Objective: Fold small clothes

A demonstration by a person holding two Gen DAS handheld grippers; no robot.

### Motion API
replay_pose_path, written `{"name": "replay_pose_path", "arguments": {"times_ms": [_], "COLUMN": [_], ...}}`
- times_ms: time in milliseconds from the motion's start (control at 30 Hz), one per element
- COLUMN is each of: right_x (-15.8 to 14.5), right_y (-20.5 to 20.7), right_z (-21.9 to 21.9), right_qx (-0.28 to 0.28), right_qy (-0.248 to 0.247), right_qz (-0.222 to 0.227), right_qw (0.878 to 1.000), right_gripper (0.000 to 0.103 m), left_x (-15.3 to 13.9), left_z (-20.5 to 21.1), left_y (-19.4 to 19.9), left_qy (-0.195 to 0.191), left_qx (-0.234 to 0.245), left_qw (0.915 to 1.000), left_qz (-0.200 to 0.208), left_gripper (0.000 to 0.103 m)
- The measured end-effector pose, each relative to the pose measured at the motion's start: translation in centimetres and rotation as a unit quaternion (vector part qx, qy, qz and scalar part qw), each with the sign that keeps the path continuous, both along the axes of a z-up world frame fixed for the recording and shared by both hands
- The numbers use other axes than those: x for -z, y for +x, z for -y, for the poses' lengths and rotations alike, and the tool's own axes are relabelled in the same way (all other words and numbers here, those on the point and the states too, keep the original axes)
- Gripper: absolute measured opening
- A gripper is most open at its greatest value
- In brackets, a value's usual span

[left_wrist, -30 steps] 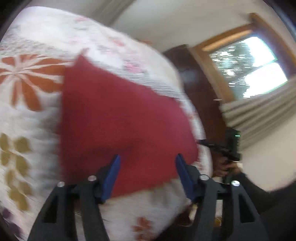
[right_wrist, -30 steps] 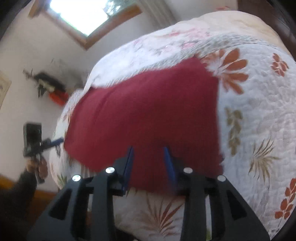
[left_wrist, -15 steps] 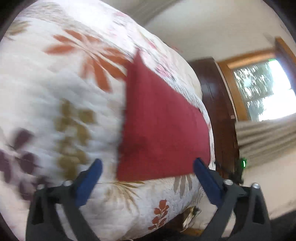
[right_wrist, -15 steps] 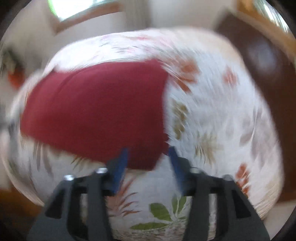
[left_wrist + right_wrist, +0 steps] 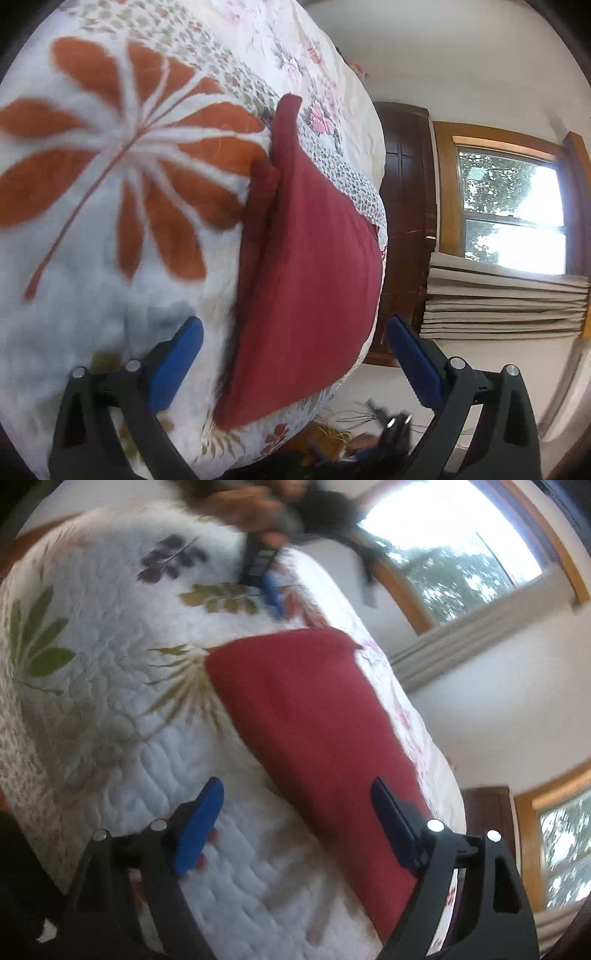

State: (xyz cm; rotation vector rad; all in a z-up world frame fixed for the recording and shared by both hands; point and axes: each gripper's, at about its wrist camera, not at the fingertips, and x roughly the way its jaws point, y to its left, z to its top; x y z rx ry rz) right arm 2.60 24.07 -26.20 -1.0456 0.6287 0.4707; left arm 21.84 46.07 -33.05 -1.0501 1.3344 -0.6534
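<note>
A dark red garment (image 5: 310, 280) lies folded flat on a white quilt (image 5: 110, 288) with orange and green leaf prints. In the left wrist view my left gripper (image 5: 291, 347) stands open, its blue pads either side of the garment's near edge, holding nothing. The right wrist view shows the same red garment (image 5: 317, 723) running away from my right gripper (image 5: 299, 805), which is open with the cloth's near corner between its pads (image 5: 201, 827). The left gripper (image 5: 266, 576) also appears far off in that view, held by a hand above the quilt.
The quilt (image 5: 110, 738) covers a bed that drops off at its edges. A dark wooden door (image 5: 406, 221) and a window (image 5: 513, 221) with a folded blind stand beyond the bed. A person's hand and dark sleeve (image 5: 295, 506) are above the far side.
Both grippers swung round to opposite ends of the garment and dropped close to the quilt. Their jaws opened wider. The garment stays flat.
</note>
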Motion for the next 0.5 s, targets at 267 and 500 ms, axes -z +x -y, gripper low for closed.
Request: {"name": "replay_pose_path", "arguments": {"times_ms": [267,500], "right_x": [3.6,4.4], "right_y": [1.5,5.7], "right_z": [-3.8,-5.7], "right_qx": [-0.029,-0.012], "right_qy": [-0.055,-0.055], "right_qz": [0.02,0.022], "right_qw": [0.998,0.998], "right_gripper": [0.08,0.081], "left_x": [1.6,0.9], "left_z": [0.7,4.1], "left_y": [4.3,7.3], "left_qy": [-0.019,-0.018], "left_qx": [0.029,0.058], "left_qw": [0.9993,0.9981], "left_qz": [-0.012,-0.007], "left_gripper": [0.099,0.099]}}
